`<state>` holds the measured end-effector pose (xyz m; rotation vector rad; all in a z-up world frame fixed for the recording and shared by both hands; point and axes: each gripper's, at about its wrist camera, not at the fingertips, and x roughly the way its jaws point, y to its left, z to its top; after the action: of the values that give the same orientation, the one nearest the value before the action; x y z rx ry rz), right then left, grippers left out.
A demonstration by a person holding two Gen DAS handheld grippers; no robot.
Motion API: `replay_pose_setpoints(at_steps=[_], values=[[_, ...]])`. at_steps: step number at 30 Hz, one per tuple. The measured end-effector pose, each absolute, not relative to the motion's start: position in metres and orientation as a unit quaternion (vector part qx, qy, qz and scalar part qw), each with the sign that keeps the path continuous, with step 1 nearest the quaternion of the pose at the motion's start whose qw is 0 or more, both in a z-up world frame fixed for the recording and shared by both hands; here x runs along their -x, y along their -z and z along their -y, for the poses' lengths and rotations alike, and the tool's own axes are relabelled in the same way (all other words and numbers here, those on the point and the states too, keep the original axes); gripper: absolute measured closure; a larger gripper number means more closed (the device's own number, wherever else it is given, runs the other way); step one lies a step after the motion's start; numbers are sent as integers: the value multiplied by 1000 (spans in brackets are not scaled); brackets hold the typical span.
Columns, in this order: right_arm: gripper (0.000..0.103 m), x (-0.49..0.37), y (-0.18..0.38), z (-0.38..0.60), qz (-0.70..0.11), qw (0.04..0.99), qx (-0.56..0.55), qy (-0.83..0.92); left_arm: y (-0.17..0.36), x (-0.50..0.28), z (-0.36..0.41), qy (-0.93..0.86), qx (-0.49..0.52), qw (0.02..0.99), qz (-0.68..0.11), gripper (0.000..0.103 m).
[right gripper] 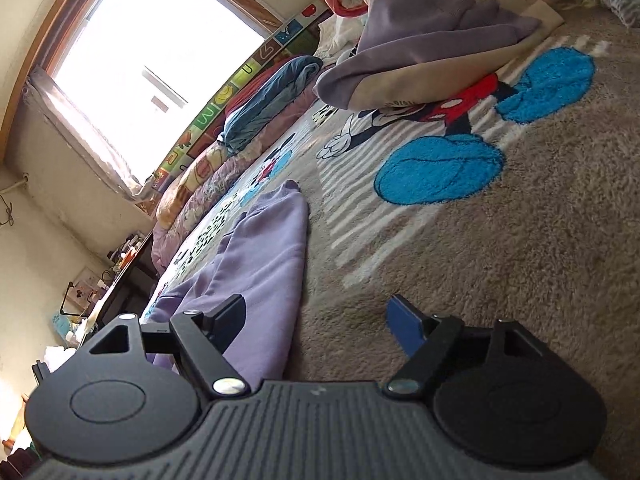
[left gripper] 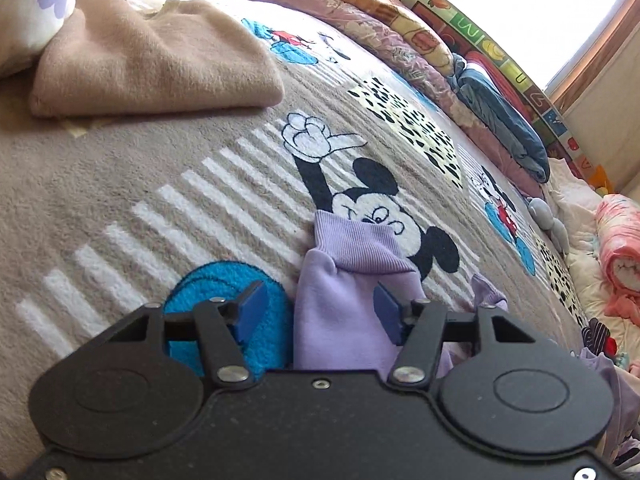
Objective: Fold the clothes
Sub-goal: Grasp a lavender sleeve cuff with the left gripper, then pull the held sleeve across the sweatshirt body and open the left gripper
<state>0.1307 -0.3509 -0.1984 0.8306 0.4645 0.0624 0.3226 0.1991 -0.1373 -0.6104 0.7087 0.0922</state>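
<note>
Grippers released, we are lining up left gripper and right gripper over the lilac garment on the rug, judging a sleeve pinch comes next.

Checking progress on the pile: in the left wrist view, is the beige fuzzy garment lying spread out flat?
No, the beige fuzzy garment lies folded into a thick bundle on the Mickey Mouse blanket.

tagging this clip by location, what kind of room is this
Most likely a bedroom at home. The work surface is a plush cartoon-mouse blanket spread like a bed cover, rolled quilts line the wall under a window, and a cluttered desk stands beyond.
</note>
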Motion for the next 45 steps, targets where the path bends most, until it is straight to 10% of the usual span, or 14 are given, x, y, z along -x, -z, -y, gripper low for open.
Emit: replay_pose_setpoints(at_steps=[5,9,26,45], values=[[20,-132,198,346,-222,896,-383,-33,149,-337,-190,-26,271,895,-353,64],[16,-134,197,340,-223,906,-357,-34,147,-333,-185,-27,267,900,-345,99],[16,-124,199,341,-209,914,-346,-36,53,-263,-214,-40,173,944,-279,101],[15,-120,200,339,-203,918,-338,-38,114,-197,-295,-119,215,923,-297,100]])
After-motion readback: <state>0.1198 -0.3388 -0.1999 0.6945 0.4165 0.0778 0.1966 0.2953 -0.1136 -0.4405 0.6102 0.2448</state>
